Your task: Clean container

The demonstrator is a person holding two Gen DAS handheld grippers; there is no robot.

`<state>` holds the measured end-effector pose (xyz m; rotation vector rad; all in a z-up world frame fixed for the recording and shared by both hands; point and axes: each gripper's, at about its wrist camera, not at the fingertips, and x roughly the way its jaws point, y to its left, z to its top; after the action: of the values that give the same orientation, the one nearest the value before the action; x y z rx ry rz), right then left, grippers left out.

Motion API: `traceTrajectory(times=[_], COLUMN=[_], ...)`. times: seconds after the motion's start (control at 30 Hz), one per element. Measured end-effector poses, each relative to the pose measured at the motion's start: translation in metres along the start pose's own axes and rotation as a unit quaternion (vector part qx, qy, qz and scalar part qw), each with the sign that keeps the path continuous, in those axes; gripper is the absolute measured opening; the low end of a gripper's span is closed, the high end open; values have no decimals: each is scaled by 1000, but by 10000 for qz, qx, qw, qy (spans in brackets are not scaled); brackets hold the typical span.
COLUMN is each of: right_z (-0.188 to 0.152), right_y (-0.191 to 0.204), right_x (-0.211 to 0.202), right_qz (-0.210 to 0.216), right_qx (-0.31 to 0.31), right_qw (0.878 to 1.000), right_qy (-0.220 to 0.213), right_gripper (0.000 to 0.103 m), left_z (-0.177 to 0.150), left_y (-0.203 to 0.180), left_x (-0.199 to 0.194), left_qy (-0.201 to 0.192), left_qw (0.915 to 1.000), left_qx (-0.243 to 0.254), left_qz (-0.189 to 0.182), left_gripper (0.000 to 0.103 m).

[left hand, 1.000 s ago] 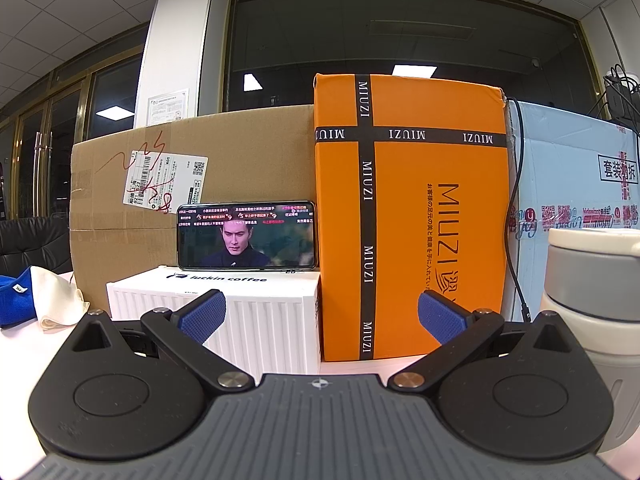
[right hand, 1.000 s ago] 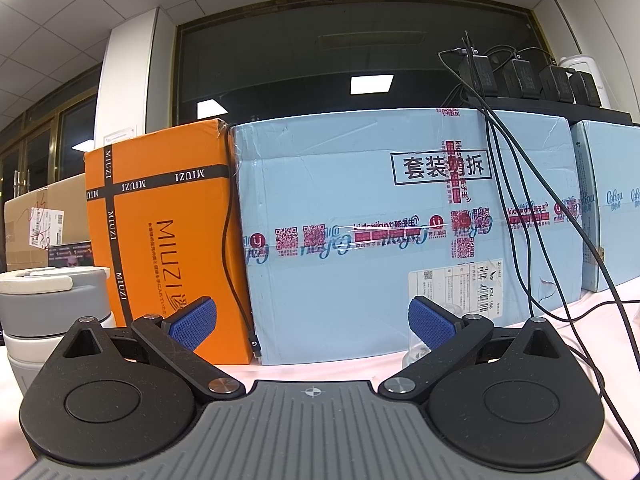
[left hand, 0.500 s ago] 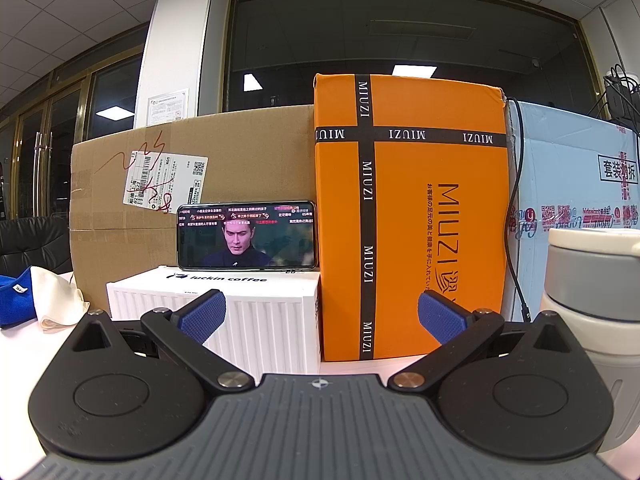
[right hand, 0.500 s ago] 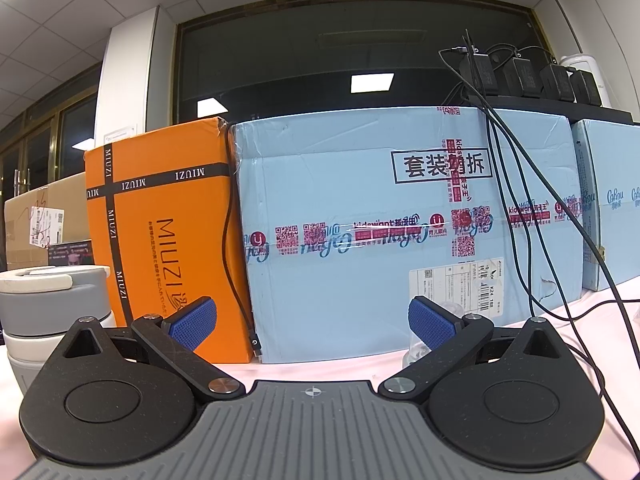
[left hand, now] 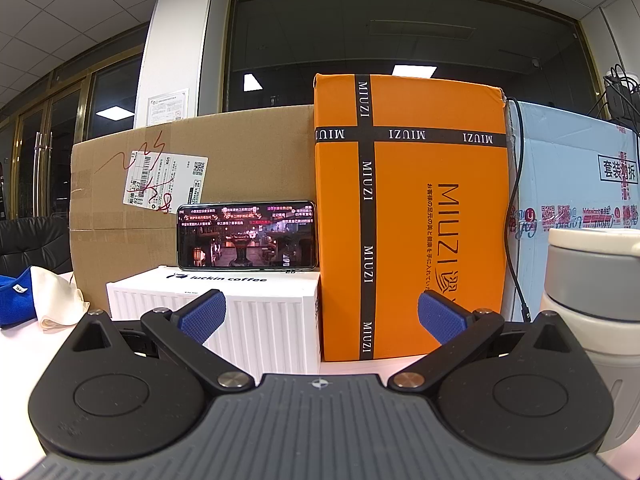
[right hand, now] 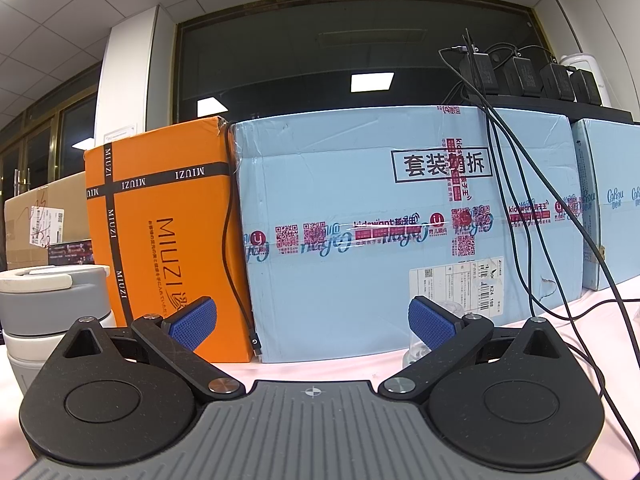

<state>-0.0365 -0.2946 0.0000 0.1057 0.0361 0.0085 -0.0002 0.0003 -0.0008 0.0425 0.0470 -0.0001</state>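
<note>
The container (left hand: 592, 280), a grey-and-white lidded tub, is standing on the tabletop (right hand: 320, 364) between the two grippers. The left gripper (left hand: 320, 316) and right gripper (right hand: 312, 322) are both holding their jaws wide apart, gripping and touching nothing.

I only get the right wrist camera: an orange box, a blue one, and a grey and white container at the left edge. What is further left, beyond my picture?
Observer: A phone playing a video stands on a white luckin coffee box, in front of a brown carton.
Operator: Any cloths about?
Observer: Yes, a blue cloth and a white cloth lie together at the far left.
Operator: And the other claw?
Observer: The left claw is open and empty, with the container off to its right, untouched.
</note>
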Motion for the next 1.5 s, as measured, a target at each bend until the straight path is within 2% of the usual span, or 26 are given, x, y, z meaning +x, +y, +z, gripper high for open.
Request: traceTrajectory(times=[1.33, 1.5], right_z=[-1, -1], right_y=[3, 4], right_x=[0, -1], right_qz=[-32, -45], right_qx=[-86, -126], right_qw=[10000, 9999], right_qy=[4, -4], right_gripper=[103, 103], left_z=[0, 1], left_y=[0, 2], left_x=[-3, -5], left_qy=[-89, -143], left_qw=[9999, 9999], left_qx=[-22, -64], left_qz=[57, -68], left_gripper=[103, 103])
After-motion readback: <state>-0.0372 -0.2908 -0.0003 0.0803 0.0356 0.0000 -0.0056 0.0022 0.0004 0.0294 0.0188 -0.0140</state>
